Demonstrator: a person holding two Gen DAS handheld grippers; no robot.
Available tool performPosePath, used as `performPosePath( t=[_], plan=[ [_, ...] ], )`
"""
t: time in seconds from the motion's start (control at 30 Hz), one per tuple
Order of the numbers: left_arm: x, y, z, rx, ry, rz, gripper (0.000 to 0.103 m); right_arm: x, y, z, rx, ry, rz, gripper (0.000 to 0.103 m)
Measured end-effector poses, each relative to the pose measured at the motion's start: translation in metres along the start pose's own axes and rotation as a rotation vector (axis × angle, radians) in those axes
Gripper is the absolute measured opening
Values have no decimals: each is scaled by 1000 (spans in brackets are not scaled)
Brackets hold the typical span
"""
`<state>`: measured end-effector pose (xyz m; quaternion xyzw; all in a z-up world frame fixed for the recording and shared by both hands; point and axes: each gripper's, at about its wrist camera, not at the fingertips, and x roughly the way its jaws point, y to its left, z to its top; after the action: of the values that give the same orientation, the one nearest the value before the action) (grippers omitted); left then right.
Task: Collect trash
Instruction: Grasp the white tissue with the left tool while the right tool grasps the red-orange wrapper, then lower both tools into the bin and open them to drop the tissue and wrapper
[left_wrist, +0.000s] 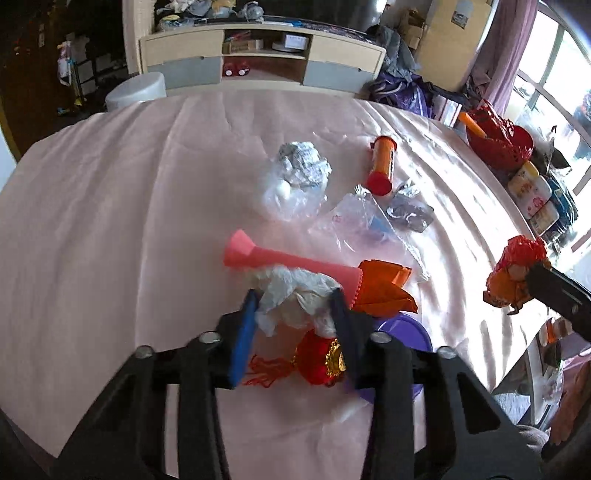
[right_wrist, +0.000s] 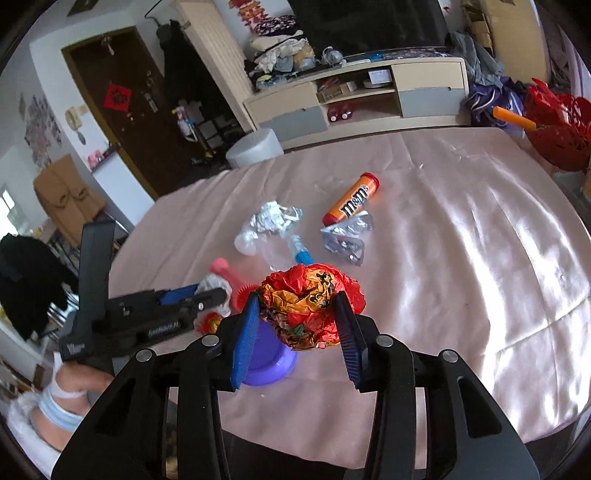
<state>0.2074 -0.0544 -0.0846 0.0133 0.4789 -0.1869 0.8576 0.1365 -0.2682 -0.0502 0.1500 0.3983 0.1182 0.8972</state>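
We read "m&m's" on the orange tube with red caps (right_wrist: 351, 199), lying just above centre of the right wrist view; no other writing is legible to us. A red diamond sign (right_wrist: 117, 96) on the dark door, upper left, is too small to read.

Left tongs (left_wrist: 295, 299) are partly closed on a crumpled white plastic bag (left_wrist: 291, 291), pads pressing both sides. Right tongs (right_wrist: 297, 306) are partly closed on a crumpled red-orange foil wrapper (right_wrist: 306, 306), held above the pink-clothed bench (right_wrist: 461, 258).

Other trash on the bench: a silver foil wad (left_wrist: 303, 164) on clear plastic, upper centre of the left view; a clear bag (left_wrist: 362, 221) and a grey blister pack (left_wrist: 410, 214) right of centre; a pink foam piece (left_wrist: 280, 258) just behind the white bag; orange paper (left_wrist: 384, 291) touching it on the right.

Under the left tongs sit a red tasselled ornament (left_wrist: 321, 360) and a purple dish (left_wrist: 402, 332), partly hidden by the fingers. The wrapper blocks part of the purple dish in the right view.

A red basket (left_wrist: 498, 140) stands at the upper right edge.
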Motion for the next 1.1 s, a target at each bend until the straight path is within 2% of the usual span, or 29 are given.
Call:
performPosePath(
  t=[0.03,0.17,0.37,0.43,0.5,0.77,0.87,1.1],
  plan=[
    [2,-1,0,7,2,-1,21,1,-2,-2,-2,6,-4,42],
    [-7,-6,-1,30,-34,11,6,0,-9,-3,4,5,-23,42],
    [-64,-10,-7,41,-168,29,6,-8,-3,-12,6,5,-2,42],
    [-85,-12,-19,35,-214,61,6,-13,2,-16,0,13,13,42],
    [-99,-14,-37,36,-228,73,6,-17,9,-22,-15,22,10,42],
    [-104,-25,-95,27,-123,33,6,-29,31,-63,-55,92,54,42],
    [-102,-31,-110,37,-94,15,6,-20,33,-82,-75,158,75,42],
    [-70,-48,-163,63,91,-54,6,3,37,-120,-96,293,93,43]
  ],
)
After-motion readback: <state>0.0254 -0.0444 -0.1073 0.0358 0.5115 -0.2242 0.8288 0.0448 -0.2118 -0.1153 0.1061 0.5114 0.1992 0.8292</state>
